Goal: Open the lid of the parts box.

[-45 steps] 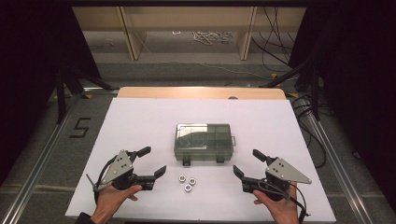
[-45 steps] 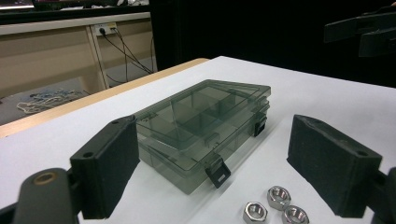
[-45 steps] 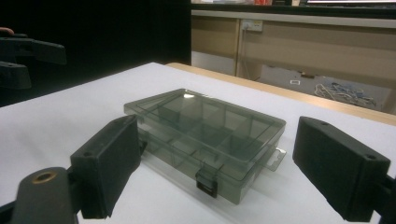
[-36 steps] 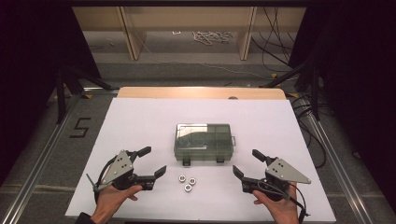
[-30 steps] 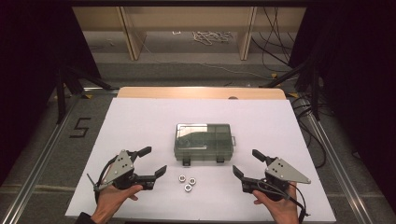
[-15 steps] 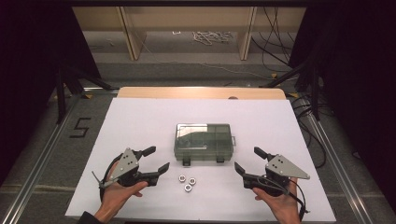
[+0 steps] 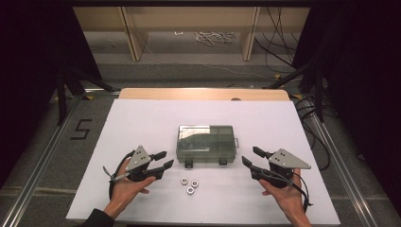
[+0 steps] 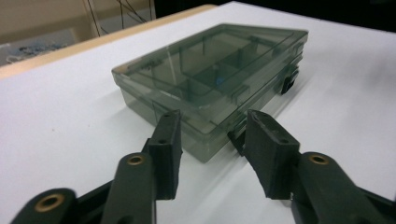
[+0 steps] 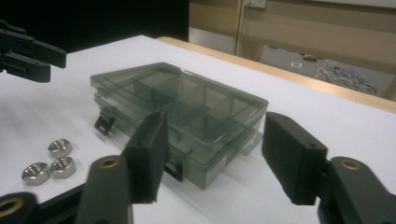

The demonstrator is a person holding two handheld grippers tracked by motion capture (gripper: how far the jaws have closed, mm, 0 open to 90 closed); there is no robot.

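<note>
Approach step, judged: both grippers were closing in on the shut box (image 7: 206,143) at mid-table, lid latches facing the person; next move likely calls for reaching the latches at its near edge. Left gripper (image 7: 160,161): jaws had just been closing, now half spread, holding nothing, near the box's left corner. Three nuts (image 7: 189,183) lay loose just before the box. Right gripper (image 7: 251,156): same, half spread, empty.

A smoky, see-through plastic compartment box (image 7: 206,143) lies flat near the middle of the white tabletop (image 7: 142,118), lid shut, inner dividers showing through; two dark latches sit on its near edge. Three silvery hex nuts (image 7: 189,184) lie clustered just in front of it, apart from it.
</note>
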